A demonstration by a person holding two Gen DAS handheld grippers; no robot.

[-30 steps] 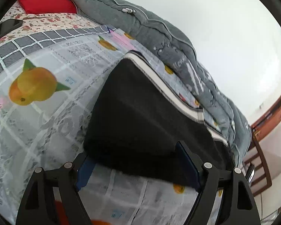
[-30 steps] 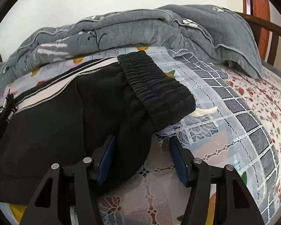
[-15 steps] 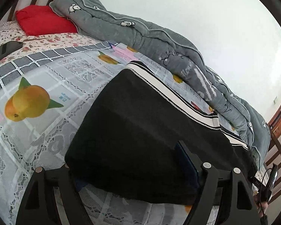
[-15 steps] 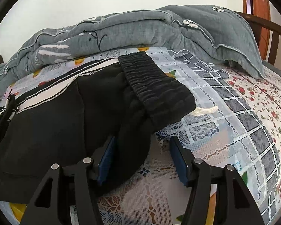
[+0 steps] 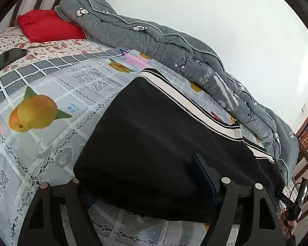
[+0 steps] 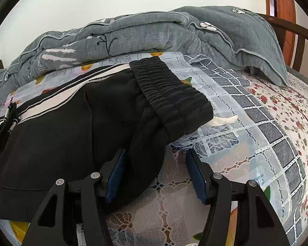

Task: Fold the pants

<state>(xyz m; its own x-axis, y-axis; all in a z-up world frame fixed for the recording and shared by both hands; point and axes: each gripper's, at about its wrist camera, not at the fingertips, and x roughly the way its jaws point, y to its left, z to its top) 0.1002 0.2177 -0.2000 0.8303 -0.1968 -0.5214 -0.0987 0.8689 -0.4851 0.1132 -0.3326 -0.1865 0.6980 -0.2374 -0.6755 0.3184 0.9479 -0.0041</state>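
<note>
Black pants (image 5: 154,143) with a white side stripe lie flat on the bed. In the right wrist view the pants (image 6: 61,133) end in a ribbed waistband (image 6: 170,96) with a white drawstring (image 6: 223,121) sticking out. My left gripper (image 5: 145,184) is open at the hem end, the near hem edge lying between its fingers and hiding the left fingertip. My right gripper (image 6: 156,174) is open at the waist end, a bulge of black fabric between its blue pads (image 6: 117,170).
A grey quilt (image 5: 174,47) runs along the far side of the bed by the wall. A red pillow (image 5: 49,24) and a dark phone (image 5: 8,57) lie at the head end. The bed cover (image 6: 246,143) has fruit prints and lace. Wooden rails (image 6: 297,41) stand at the foot end.
My left gripper has moved forward under the hem, so the pants edge now covers its left finger. The right gripper has barely moved.
</note>
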